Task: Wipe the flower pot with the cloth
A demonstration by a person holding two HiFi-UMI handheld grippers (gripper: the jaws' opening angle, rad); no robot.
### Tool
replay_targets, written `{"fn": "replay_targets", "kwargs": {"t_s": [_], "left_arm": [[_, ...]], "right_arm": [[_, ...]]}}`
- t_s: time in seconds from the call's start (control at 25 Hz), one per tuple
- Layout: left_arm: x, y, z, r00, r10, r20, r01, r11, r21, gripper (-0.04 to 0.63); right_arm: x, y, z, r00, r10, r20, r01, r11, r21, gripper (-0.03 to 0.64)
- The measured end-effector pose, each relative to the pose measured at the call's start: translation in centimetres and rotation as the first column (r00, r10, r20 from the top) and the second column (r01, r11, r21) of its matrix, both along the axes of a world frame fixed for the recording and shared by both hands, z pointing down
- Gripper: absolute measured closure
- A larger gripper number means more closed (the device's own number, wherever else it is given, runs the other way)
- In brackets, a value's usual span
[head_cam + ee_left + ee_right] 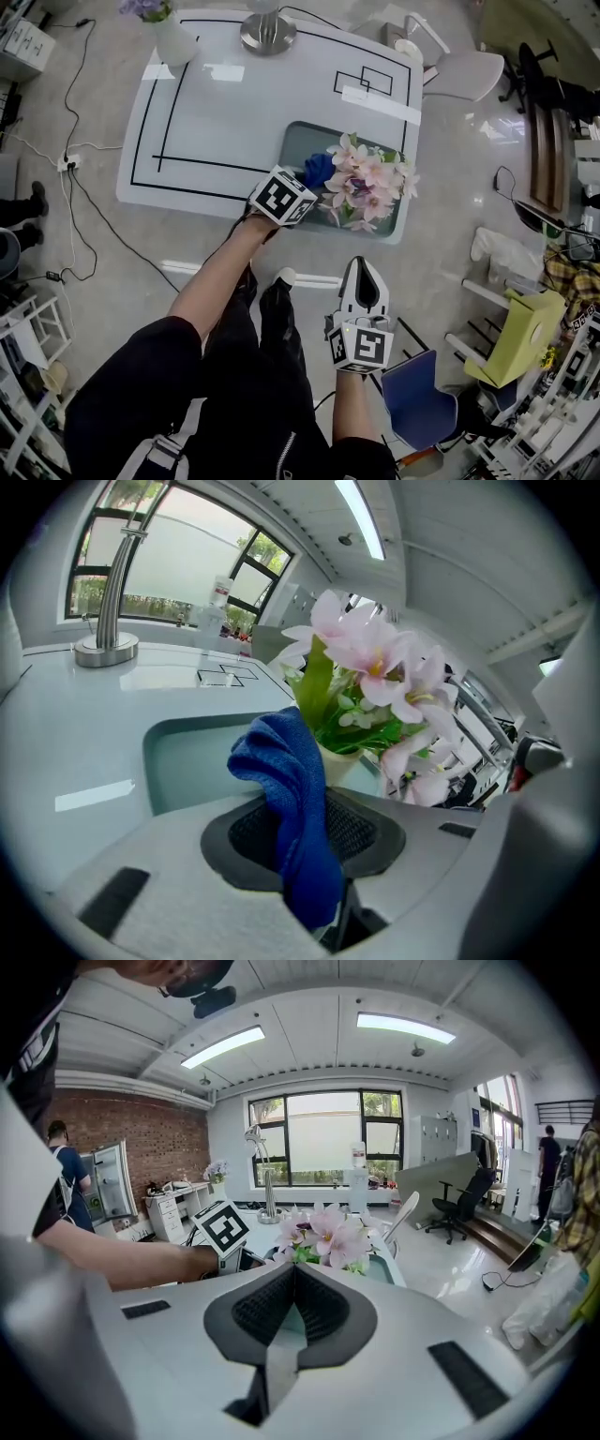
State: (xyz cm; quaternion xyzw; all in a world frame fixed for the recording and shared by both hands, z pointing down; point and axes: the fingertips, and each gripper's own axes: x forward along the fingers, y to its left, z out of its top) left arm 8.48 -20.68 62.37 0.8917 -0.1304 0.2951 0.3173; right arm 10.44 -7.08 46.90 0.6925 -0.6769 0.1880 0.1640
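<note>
While the white table (pixel 234 103) fills the upper head view, a grey-green tray (pixel 298 145) lies at its 5 o'clock corner and bears the flower pot (pixel 339 761) of pink blossoms (pixel 367 180). Only the left gripper view shows the cream pot itself, since from above the blossoms cover it. The left gripper (pixel 309 832) is clamped on the blue cloth (pixel 286 761), just beside the pot at its 9 o'clock. The right gripper (pixel 292 1283), jaws pressed together on nothing, hangs off the table at 6 o'clock.
</note>
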Motion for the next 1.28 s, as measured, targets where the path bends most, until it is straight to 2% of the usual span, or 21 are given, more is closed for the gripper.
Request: {"fn": "replay_targets", "kwargs": {"t_s": [0.12,0.2,0.24,0.28,0.32,0.4,0.44,0.48,0.56,0.8,0.92,1.04,1.28], "left_arm": [[-0.4,1.1,-0.8,0.998,-0.045,-0.034,0.045,0.999,-0.002,0.472],[-0.7,1.7,-1.5,0.989,-0.124,-0.079,0.122,0.992,-0.033,0.472],[-0.9,1.9,-1.8,0.976,-0.189,-0.109,0.183,0.981,-0.059,0.472],[-1.1,1.9,-2.1,0.952,-0.270,-0.141,0.259,0.961,-0.092,0.472],[-1.4,2.0,-2.3,0.916,-0.363,-0.170,0.344,0.930,-0.131,0.472],[-2.0,2.3,-2.3,0.826,-0.527,-0.201,0.492,0.848,-0.198,0.472],[-2.2,2.6,-2.1,0.792,-0.577,-0.200,0.542,0.815,-0.208,0.472],[-2.1,3.1,-1.8,0.768,-0.610,-0.196,0.576,0.791,-0.209,0.472],[-1.4,4.1,-1.2,0.736,-0.650,-0.189,0.611,0.758,-0.227,0.472],[2.9,5.9,-0.4,0.716,-0.678,-0.165,0.609,0.723,-0.328,0.472],[4.5,6.3,-0.3,0.708,-0.688,-0.161,0.616,0.713,-0.336,0.472],[6.0,7.2,-0.2,0.715,-0.681,-0.158,0.611,0.719,-0.332,0.472],[9.9,9.6,0.5,0.758,-0.635,-0.148,0.564,0.753,-0.339,0.472]], "right_arm": [[-0.2,0.4,-0.1,1.000,-0.004,0.008,0.004,1.000,0.007,0.607],[-0.2,0.8,-0.1,1.000,-0.003,0.016,0.003,1.000,0.013,0.608],[-0.2,1.0,0.0,1.000,-0.002,0.020,0.002,1.000,0.016,0.607],[-0.2,1.3,0.0,1.000,-0.001,0.023,0.001,1.000,0.019,0.608],[-0.1,1.5,0.0,1.000,0.000,0.027,-0.001,1.000,0.022,0.608],[0.0,2.1,-0.1,0.999,0.004,0.035,-0.005,1.000,0.027,0.607],[0.1,2.5,-0.2,0.999,0.006,0.039,-0.007,1.000,0.031,0.608],[0.3,2.8,-0.3,0.999,0.009,0.042,-0.010,0.999,0.034,0.609],[0.8,3.5,-0.5,0.999,0.018,0.048,-0.020,0.999,0.041,0.608],[3.6,6.3,-1.0,0.998,0.044,0.054,-0.047,0.997,0.055,0.609],[5.5,7.8,-1.0,0.996,0.068,0.060,-0.071,0.996,0.054,0.607],[7.1,9.1,-1.0,0.994,0.086,0.070,-0.090,0.994,0.058,0.608],[9.7,10.5,-0.9,0.993,0.085,0.082,-0.091,0.994,0.065,0.608]]}}
